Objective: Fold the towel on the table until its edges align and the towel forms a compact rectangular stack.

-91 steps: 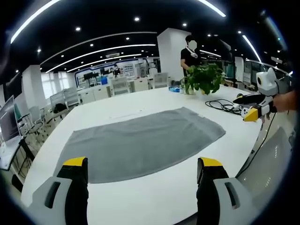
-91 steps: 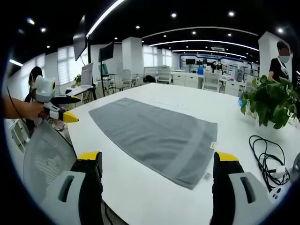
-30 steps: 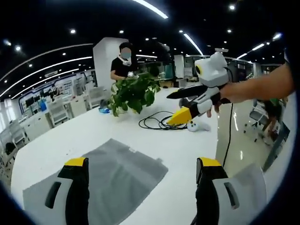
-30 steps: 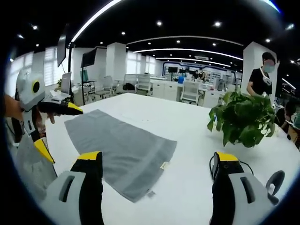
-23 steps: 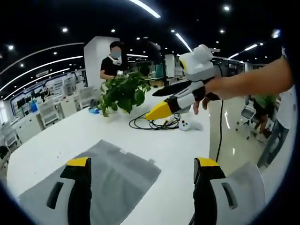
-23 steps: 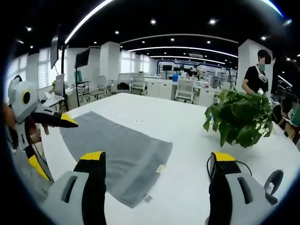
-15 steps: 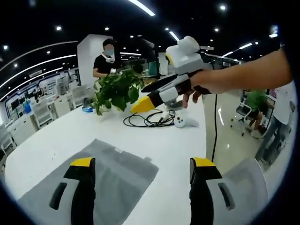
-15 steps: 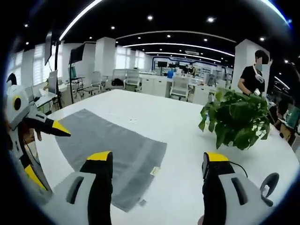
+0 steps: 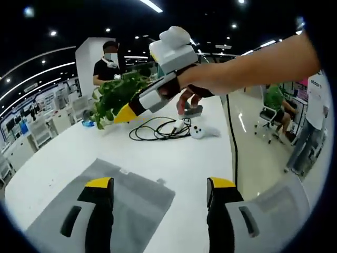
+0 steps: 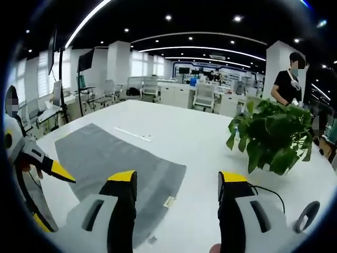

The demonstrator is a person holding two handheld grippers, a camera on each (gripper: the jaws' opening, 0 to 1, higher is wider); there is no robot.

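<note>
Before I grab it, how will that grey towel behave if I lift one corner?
The towel lies thin and flat on the table, so it will likely drape limply. It looks light, and a lifted corner should peel up while the rest drags behind.

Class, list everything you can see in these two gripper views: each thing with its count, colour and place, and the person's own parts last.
towel: one, grey, flat on the table
table: one, white
plant: one, green, on the table beyond the towel
cable: one, black, coiled on the table near the plant
controller: one, white, beside the cable
bystander: one, black top, behind the plant
left gripper: yellow-tipped, open, above the towel corner
right gripper: yellow-tipped, open, above the towel edge
hand: one, holding the right gripper
</note>
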